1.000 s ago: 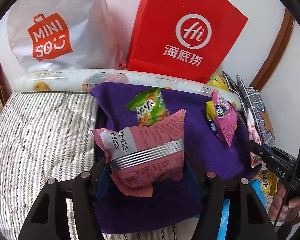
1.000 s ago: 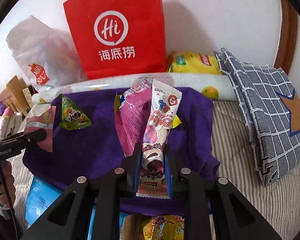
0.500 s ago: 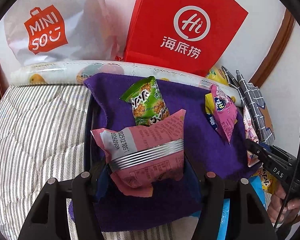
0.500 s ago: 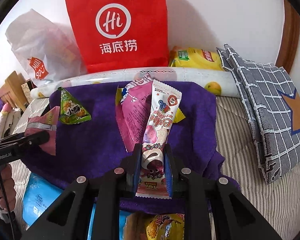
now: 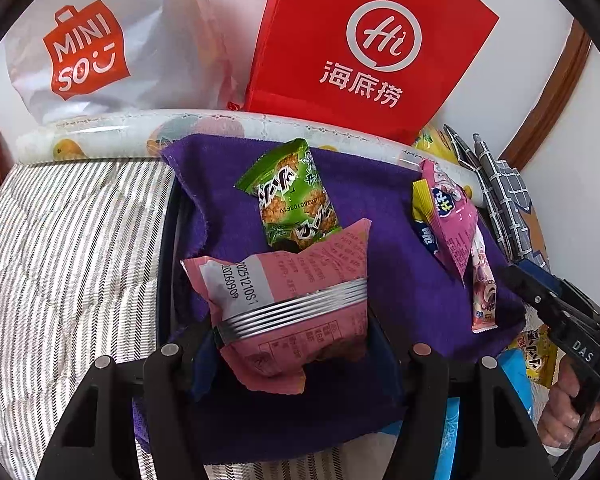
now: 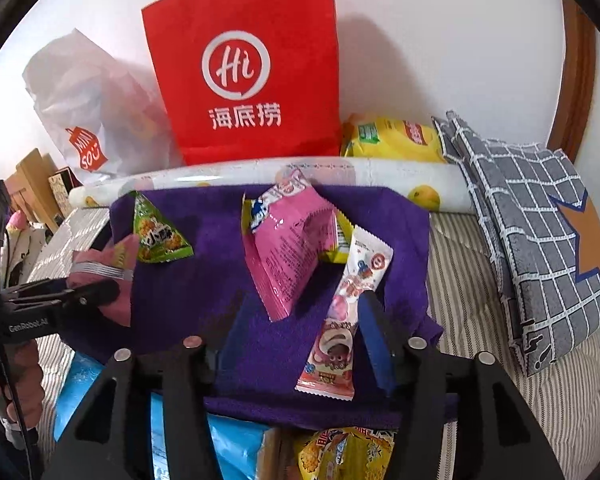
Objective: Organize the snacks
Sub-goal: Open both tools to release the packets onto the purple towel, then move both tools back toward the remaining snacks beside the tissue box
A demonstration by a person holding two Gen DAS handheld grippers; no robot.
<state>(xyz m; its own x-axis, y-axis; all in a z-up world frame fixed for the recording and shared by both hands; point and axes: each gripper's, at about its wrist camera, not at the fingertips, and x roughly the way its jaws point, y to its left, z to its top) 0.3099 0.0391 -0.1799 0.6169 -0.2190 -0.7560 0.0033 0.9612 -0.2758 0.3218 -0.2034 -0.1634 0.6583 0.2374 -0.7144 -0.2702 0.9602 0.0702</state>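
Gripping a pink snack packet at lower centre of its own view, the left gripper has its fingers pressed against both sides of the packet, over the purple cloth. A green snack bag lies just beyond it, at frame centre. In the right wrist view the right gripper has just been opening — its fingers stand apart, and the long pink-and-white candy packet lies loose between them on the cloth (close to the right finger). A pink pouch rests beside it. The red paper bag stands at upper centre.
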